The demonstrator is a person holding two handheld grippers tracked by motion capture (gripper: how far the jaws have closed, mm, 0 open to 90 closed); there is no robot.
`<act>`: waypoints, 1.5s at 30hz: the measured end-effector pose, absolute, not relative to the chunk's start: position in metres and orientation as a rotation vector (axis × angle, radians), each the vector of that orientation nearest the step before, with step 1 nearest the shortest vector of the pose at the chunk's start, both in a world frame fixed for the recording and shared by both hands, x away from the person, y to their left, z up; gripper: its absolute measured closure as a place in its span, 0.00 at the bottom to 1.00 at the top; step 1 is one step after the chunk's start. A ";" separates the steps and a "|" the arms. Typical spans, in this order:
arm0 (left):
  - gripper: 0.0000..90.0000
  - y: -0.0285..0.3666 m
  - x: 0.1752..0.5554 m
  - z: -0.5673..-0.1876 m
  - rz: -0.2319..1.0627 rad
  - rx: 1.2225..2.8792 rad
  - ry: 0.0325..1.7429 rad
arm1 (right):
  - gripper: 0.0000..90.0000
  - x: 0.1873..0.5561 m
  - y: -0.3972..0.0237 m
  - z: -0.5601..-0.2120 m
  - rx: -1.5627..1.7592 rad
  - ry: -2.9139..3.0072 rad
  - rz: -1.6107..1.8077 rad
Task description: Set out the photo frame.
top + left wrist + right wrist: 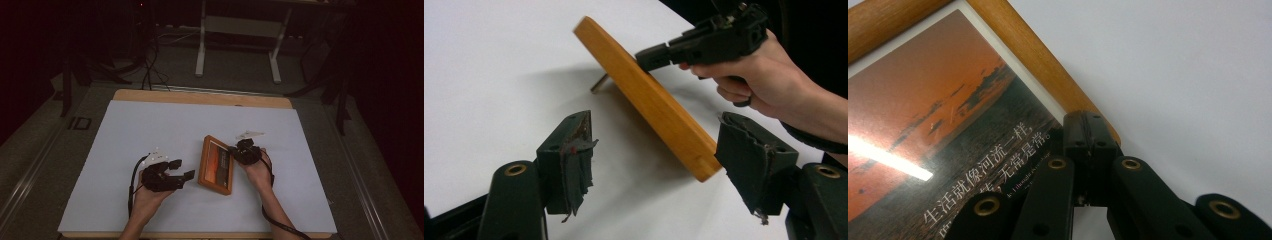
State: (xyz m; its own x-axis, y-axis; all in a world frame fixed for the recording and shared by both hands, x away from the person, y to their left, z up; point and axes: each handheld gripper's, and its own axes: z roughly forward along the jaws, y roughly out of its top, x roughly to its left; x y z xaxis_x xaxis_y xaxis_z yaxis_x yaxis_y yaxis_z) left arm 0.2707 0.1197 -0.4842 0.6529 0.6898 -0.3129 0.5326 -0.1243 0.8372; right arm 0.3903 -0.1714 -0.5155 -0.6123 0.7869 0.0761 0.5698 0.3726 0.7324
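One frame: the wooden picture frame with an orange sunset print [216, 164] stands tilted on the white table sheet [150, 130], just right of its centre.
Stand: a thin metal leg [599, 83] props it from behind.
My right gripper [235, 151]: at three o'clock of the frame, jaws clenched together, tips against the frame's wooden edge; I can't tell whether they pinch it.
My left gripper [182, 169]: at nine o'clock of the frame, released, jaws spread, nothing between them, apart from the wood.
Doing it well: I judge I should steady the frame with the right, bring the left squarely over the near edge, close gently, and avoid kicking the leg.
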 end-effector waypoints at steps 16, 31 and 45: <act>0.16 0.076 0.267 -0.500 0.174 1.858 1.000 | 1.00 0.390 -0.171 -0.516 1.196 2.348 1.079; 0.22 0.048 0.277 -0.518 0.168 1.852 1.111 | 1.00 0.390 -0.171 -0.516 1.195 2.343 1.080; 0.55 0.047 0.282 -0.521 0.004 1.761 1.186 | 1.00 0.390 -0.172 -0.516 1.218 2.334 1.090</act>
State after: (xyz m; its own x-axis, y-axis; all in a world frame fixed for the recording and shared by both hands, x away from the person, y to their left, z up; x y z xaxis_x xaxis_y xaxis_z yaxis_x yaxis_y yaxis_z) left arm 0.2818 0.0470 -0.5215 0.5240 0.7080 -0.4735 0.7049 -0.0485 0.7076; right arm 0.3896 -0.1715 -0.5163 -0.6002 0.7954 0.0843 0.5751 0.3559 0.7366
